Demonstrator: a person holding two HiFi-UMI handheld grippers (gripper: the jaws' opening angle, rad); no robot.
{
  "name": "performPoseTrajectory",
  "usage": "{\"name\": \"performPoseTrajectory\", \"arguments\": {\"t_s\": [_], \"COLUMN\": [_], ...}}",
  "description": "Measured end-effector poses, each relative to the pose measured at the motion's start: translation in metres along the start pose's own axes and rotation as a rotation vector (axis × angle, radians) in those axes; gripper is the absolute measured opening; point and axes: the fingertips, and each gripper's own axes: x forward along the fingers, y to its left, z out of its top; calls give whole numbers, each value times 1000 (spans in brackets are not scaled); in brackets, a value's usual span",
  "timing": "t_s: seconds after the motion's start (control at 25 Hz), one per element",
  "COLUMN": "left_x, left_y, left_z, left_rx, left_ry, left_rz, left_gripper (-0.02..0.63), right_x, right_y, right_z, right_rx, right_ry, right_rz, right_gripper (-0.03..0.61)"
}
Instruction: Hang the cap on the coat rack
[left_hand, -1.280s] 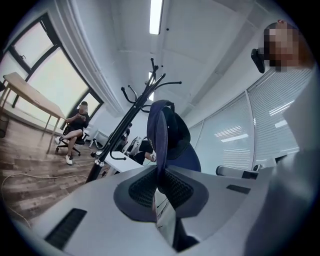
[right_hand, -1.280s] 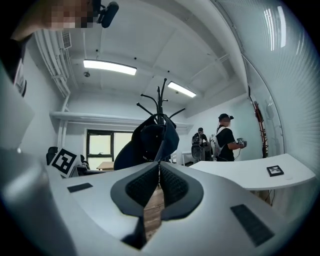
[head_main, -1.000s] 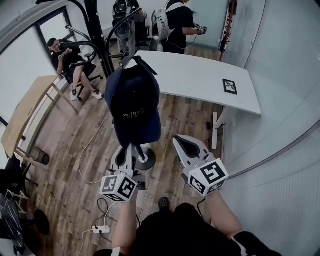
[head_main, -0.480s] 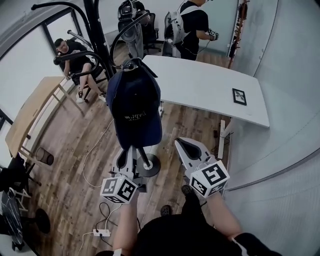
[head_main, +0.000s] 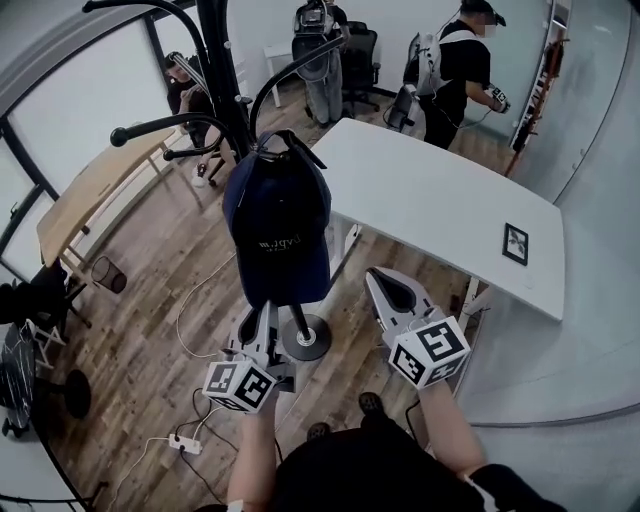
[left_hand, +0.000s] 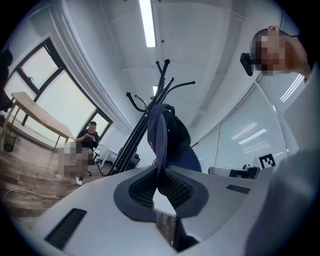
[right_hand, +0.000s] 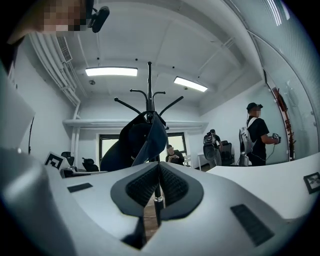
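At six o'clock of the coat rack (head_main: 222, 60) — pinches the cap (head_main: 278, 215) by its brim in left gripper (head_main: 262, 318); right gripper (head_main: 385, 285) closed, empty.

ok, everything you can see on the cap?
The navy baseball cap looks like soft fabric, with pale lettering on the front panel that is too small to read. It hangs upright with the crown up and the brim pointing down. The left gripper has its fingers pinched on the brim edge. The rear strap loop at the top sits against a hook arm of the black coat rack; whether it is seated over the hook can't be told. Nothing else touches it.
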Motion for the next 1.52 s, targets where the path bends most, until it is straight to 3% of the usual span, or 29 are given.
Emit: {"name": "performPoseTrajectory", "arguments": {"t_s": [1.0, 1.52], "left_x": [13, 21], "left_y": [3, 12], "left_z": [-4, -22], "left_rx": [-17, -63], "left_ry": [-130, -136], "left_rz": [309, 378], "left_gripper": [34, 34], "right_x": [48, 47], "right_y": [-14, -26], "right_z": [-9, -12], "right_rx": [5, 18], "right_ry": [80, 72], "right_rz": [362, 410], "right_gripper": [32, 32]}}
